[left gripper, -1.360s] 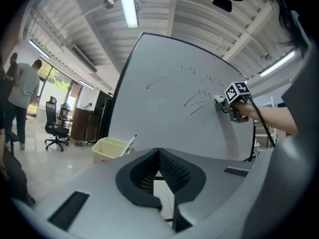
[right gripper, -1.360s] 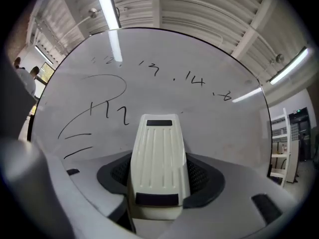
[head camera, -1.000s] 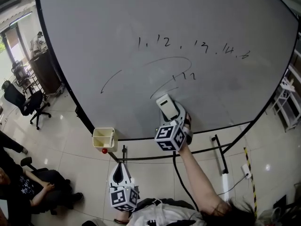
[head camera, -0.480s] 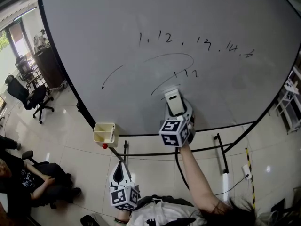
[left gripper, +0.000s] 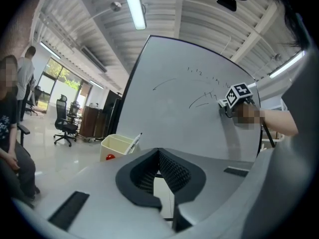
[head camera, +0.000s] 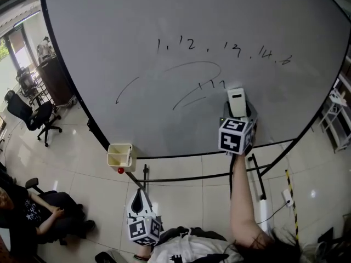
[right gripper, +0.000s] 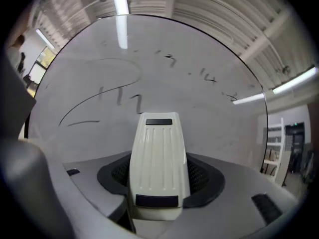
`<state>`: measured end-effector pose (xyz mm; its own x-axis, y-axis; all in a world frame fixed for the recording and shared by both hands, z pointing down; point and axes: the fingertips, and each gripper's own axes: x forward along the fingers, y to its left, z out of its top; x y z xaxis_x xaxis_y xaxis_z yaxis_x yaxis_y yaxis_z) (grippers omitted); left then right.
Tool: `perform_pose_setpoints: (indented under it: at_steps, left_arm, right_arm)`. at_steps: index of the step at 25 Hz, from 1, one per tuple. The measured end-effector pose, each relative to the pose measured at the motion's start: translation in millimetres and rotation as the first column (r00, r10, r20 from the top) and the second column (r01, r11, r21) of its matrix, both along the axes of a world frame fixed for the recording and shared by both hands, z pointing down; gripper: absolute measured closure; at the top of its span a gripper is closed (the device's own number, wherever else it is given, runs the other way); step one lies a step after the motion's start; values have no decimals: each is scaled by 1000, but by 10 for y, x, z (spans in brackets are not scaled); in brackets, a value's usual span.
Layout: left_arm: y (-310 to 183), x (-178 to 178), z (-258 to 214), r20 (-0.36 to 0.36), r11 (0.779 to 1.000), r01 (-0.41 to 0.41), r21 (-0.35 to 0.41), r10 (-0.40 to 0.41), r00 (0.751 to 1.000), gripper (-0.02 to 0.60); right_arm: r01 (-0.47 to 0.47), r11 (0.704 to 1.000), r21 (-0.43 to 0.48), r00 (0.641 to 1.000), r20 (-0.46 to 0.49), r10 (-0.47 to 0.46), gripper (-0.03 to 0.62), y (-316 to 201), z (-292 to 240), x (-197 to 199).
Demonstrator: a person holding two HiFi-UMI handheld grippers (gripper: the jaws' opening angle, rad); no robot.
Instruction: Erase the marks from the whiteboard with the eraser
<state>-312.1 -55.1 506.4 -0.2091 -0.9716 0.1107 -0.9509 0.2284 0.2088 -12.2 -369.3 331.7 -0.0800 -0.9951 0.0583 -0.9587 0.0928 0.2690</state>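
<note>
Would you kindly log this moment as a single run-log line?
right gripper: shut on white ribbed plastic eraser, at large whiteboard beside black pen marks | left gripper: shut, empty, held low | marks: present

The eraser [head camera: 236, 102] lies against the whiteboard [head camera: 164, 15], just right of the marks [head camera: 211, 84].

The right arm [head camera: 241, 201] reaches straight out toward the far side, with the forearm bare. It holds the right tool [head camera: 238, 114] at the far right. This tool's jaws are clamped on the two sides of the eraser [right gripper: 158, 158], whose front end sticks out past them. The left tool [head camera: 138, 193] is held low on the left, near the body. Its jaws are pressed together with nothing between them.
</note>
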Motion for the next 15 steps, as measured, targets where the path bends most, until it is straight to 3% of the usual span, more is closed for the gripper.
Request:
perform_pose_setpoints:
  at_steps: [3, 5, 7, 9, 11, 13, 15]
  left_arm:
    - [-52, 113, -4, -6, 999, -35, 5, 35, 999, 588]
    - [-83, 202, -33, -2, 998, -61, 11, 61, 998, 588]
    - [-103, 281, -89, -2, 997, -78, 20, 79, 997, 588]
    - [-104, 305, -115, 3, 996, -83, 23, 83, 997, 588]
    - [-84, 280, -114, 6, 997, -76, 25, 76, 997, 588]
    - [-38, 215, -117, -1, 998, -52, 32, 52, 999, 588]
    - [14, 117, -96, -4, 999, -24, 29, 24, 1000, 588]
  right_arm:
    - [-9, 1000, -12, 999, 49, 10, 319, -6, -64, 37]
    - [47, 999, -23, 999, -3, -47, 318, 106, 28, -329]
    - [149, 987, -59, 983, -104, -154, 318, 279, 215, -937]
    - [249, 964, -97, 927, -265, -266, 318, 465, 462, -1574]
    - [299, 946, -124, 864, -387, -323, 318, 545, 696, -1909]
    - [291, 950, -113, 860, -404, -312, 318, 504, 694, -1828]
    - [236, 970, -65, 905, -349, -244, 318, 379, 460, -1453]
